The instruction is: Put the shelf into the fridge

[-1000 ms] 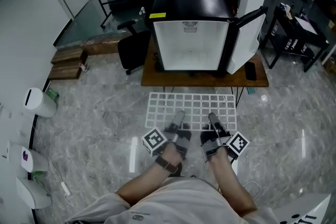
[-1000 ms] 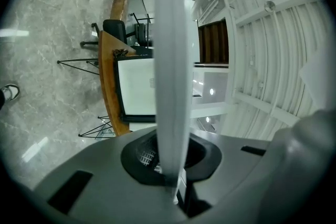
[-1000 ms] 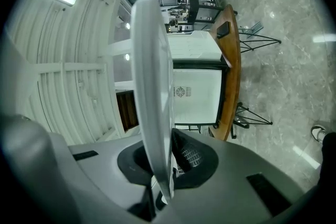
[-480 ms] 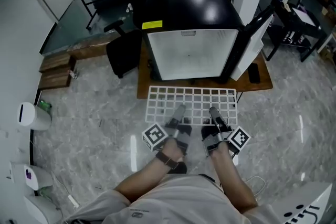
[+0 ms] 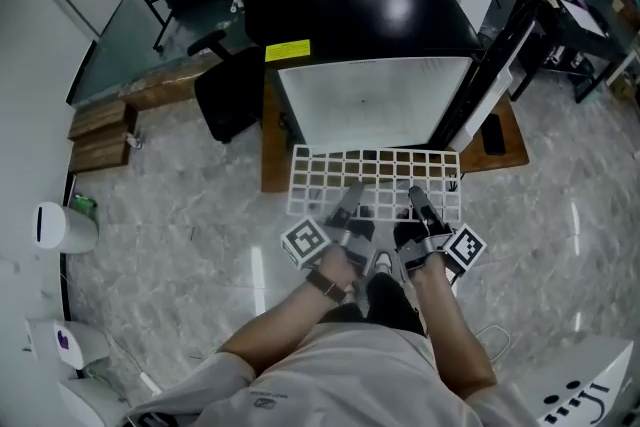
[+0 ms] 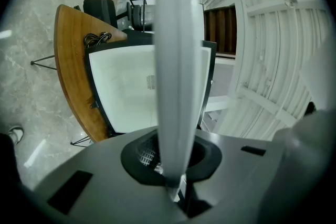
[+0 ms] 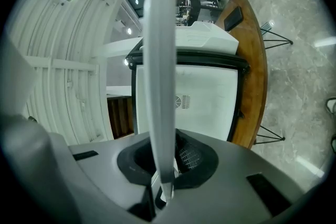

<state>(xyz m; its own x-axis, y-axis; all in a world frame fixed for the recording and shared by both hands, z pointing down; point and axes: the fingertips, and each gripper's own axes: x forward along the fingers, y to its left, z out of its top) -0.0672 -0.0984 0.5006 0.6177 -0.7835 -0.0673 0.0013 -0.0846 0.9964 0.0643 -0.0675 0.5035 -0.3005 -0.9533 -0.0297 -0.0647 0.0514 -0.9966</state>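
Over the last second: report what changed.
The shelf, held by the left tool and right tool, moved forward toward the open fridge; its far edge now lies close before the opening. Both tools stay shut on its near edge; the door stays open.

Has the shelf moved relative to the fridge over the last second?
Yes. The shelf has advanced toward the fridge; its far edge now overlaps the wooden table.
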